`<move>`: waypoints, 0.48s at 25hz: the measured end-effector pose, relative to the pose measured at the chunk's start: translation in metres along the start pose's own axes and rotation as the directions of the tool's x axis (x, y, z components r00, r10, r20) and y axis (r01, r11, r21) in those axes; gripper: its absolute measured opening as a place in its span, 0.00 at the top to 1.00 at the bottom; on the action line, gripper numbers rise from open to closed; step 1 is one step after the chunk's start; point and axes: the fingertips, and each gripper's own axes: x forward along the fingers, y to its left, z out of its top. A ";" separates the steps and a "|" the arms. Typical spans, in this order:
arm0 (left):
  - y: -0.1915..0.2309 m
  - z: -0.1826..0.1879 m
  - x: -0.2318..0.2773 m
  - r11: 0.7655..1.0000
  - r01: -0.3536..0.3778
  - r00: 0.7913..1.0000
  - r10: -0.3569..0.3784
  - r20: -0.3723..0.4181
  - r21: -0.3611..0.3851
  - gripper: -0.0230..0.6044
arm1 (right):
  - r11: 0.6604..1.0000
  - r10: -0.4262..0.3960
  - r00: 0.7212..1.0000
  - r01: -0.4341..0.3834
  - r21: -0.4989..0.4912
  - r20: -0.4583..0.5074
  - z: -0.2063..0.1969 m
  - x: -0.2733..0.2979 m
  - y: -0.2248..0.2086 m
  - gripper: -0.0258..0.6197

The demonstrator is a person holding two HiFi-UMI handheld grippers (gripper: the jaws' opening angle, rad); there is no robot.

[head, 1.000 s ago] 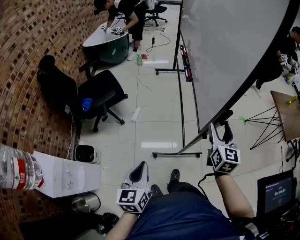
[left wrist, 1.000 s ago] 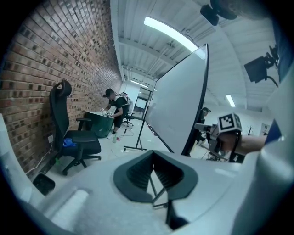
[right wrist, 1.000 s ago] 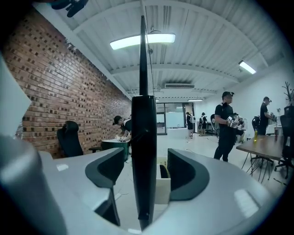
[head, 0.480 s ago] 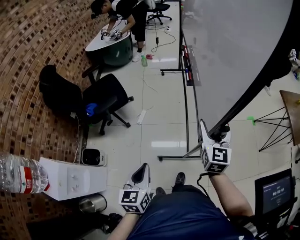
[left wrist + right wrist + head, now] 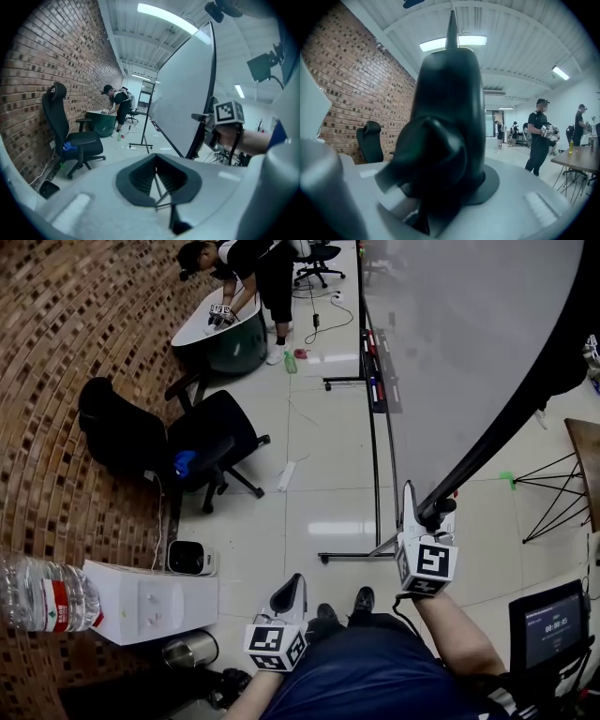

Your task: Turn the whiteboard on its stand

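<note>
Tiled floor (image 5: 319, 493), with a brick wall (image 5: 56, 381) along one side.

Whiteboard (image 5: 469, 343): large, grey-faced, dark-framed, tilted on its stand (image 5: 375, 456); it fills the upper right of the head view. Its lowest dark corner sits at the right gripper.

Right gripper (image 5: 429, 507): jaws have just been closing and now clamp that dark corner, which fills the gap between them in the right gripper view.

Left gripper (image 5: 292, 585): well apart from the whiteboard, low by the person's lap; jaws pressed together, nothing between them.

Stand foot: a dark bar on the floor just under the whiteboard's lower corner.

Office chair (image 5: 202, 442): black, between the whiteboard and the brick wall.

Water dispenser (image 5: 155, 601): white, against the wall, farther from the whiteboard than the chair, with a bottle (image 5: 42, 594) on it.

Round table (image 5: 220, 329): beyond the whiteboard's far end, with a person (image 5: 248, 268) bent over it.

Screen (image 5: 548, 624): dark, below the whiteboard's right side.
</note>
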 end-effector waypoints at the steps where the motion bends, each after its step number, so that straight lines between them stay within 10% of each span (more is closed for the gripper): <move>1: 0.002 0.001 0.001 1.000 0.002 1.000 -0.002 0.003 -0.001 0.95 | 1.000 0.000 1.000 0.000 0.002 0.005 -0.002 0.001 -0.002 0.75; 12: 0.021 -0.002 -0.009 0.997 0.055 0.998 -0.052 0.039 -0.060 0.95 | 0.998 -0.055 0.998 0.056 0.042 -0.017 -0.005 -0.007 -0.017 0.80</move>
